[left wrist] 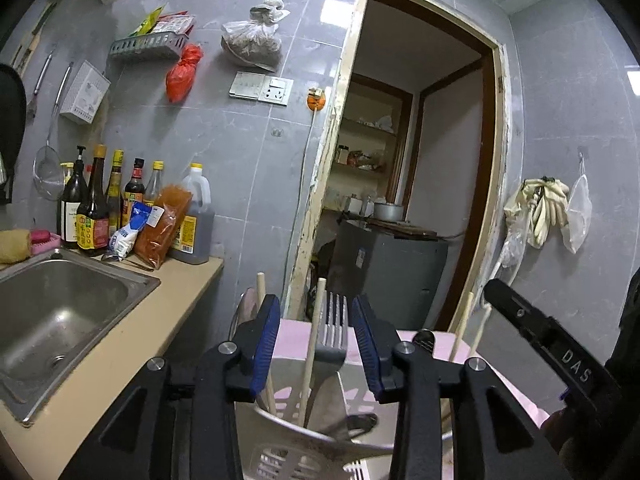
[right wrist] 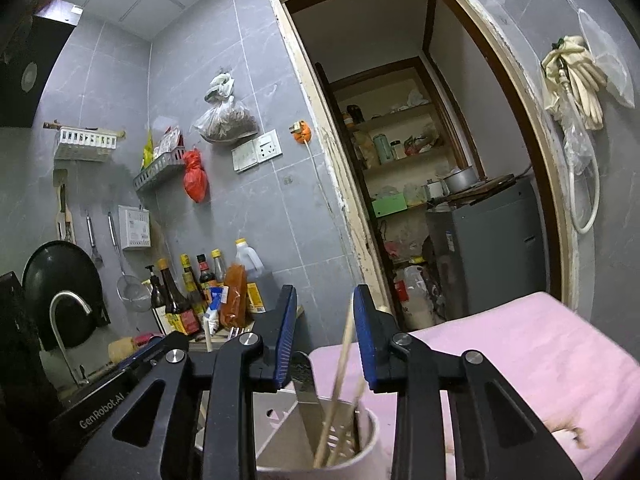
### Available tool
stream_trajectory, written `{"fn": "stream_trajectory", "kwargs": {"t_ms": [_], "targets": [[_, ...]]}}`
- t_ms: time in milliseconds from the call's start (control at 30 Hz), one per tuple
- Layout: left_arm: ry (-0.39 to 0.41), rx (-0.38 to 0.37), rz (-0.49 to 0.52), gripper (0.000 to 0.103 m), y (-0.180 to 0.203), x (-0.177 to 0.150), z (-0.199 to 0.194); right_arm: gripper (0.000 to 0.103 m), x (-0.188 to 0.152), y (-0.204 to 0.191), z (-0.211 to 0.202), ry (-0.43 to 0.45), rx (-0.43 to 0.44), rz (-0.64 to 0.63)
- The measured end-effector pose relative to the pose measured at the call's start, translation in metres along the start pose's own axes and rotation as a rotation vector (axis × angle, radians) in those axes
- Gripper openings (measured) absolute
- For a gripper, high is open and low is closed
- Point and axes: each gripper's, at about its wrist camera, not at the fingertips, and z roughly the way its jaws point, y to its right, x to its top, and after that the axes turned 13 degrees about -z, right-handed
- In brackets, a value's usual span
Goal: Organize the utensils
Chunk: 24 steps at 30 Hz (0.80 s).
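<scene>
Pink cloth (right wrist: 520, 344) is spread over the surface nearest the cameras, and on it a pale plastic utensil holder (right wrist: 360, 440) is stood. In the left wrist view, the left hand-held gripper (left wrist: 316, 340) is seen with its blue pads apart around a metal fork (left wrist: 334, 332), tines up, no pad pressing on it; the fork stands in the holder beside a wooden chopstick (left wrist: 314, 332). Two more chopsticks are seen at the holder's right side, and one behind the left pad. In the right wrist view, the right hand-held gripper (right wrist: 324, 332) is likewise held parted, with a leaning chopstick (right wrist: 344, 344) between its pads but not clamped, above a flat metal blade (right wrist: 304, 384) standing in the holder. To the left, a beige tabletop (left wrist: 132, 332) is set with one steel sink (left wrist: 60, 312) and one curved tap (right wrist: 68, 320). Further back, roughly seven sauce bottles (left wrist: 96, 200) and one large oil jug (left wrist: 196, 216) are lined against grey wall tiles (left wrist: 248, 152). Two wall baskets, one red bag (left wrist: 182, 74) and one clear bag (left wrist: 252, 40) are hung above. An open doorway (left wrist: 420, 140) is seen beyond, with shelves inside.
</scene>
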Motion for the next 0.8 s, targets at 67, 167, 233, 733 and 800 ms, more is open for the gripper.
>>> {"fn": "stream_trajectory", "kwargs": {"t_ms": [67,167,233,733,800], "targets": [[-0.013,0.010,0.002,0.038,0.004,0.002,-0.006,0.032,0.005,0.004,-0.007,-0.014,-0.005,-0.004],[-0.033,0.031,-0.002,0.047,0.010,0.007,-0.017,0.040,0.012,0.011,-0.021,-0.052,-0.015,-0.005],[-0.049,0.040,-0.002,0.053,0.014,0.009,-0.023,0.042,0.018,0.015,-0.030,-0.078,-0.021,-0.014],[-0.266,0.066,0.004,0.096,0.059,0.004,-0.099,0.095,0.054,0.038,-0.130,-0.277,-0.055,-0.106],[-0.273,0.065,0.001,0.100,0.066,0.005,-0.113,0.100,0.058,0.041,-0.148,-0.303,-0.067,-0.118]]}}
